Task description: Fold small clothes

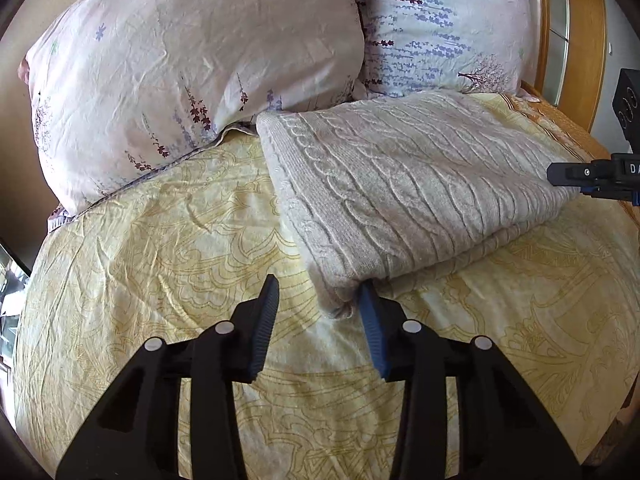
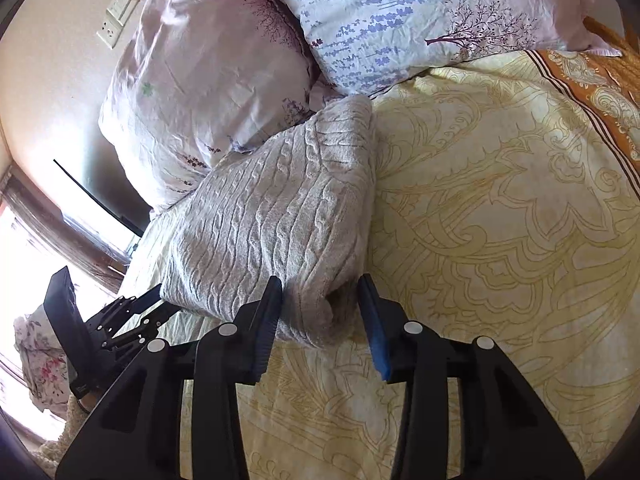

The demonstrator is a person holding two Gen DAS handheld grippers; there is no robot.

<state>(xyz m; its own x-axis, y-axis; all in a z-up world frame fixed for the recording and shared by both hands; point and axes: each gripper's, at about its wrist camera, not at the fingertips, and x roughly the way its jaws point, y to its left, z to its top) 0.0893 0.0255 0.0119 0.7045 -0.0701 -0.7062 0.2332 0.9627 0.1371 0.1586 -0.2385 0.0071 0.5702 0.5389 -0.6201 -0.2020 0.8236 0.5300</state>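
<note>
Nearest the left claw point(image 1: 318, 294), its two pads stood apart over the yellow patterned bedspread point(image 1: 160, 260); the right-hand pad touched the near corner of the folded grey knitted garment point(image 1: 400, 184), while the other pad hung over bare bedspread, so nothing was pinched. The right claw point(image 2: 320, 292) likewise stood apart, straddling the opposite near corner of the same garment point(image 2: 272, 224); its left-hand pad lay against the knit, the right-hand pad clear of it, and no grip was made. Just ahead of both claws the garment lay flat on the bed as a thick rectangle of at least two layers, its edges fairly square, reaching away toward the pillows. Beyond it, touching or nearly touching its far edge, two flowered pillows point(image 1: 192, 80) leaned at the head of the bed, with the wooden headboard point(image 1: 580, 40) farther off. Judged from this, the folding of this piece looked largely done: it was already doubled over and tidy. What seemed left was one more fold, or lifting it aside; no other small clothes awaiting folding could be made out on the bed.
</note>
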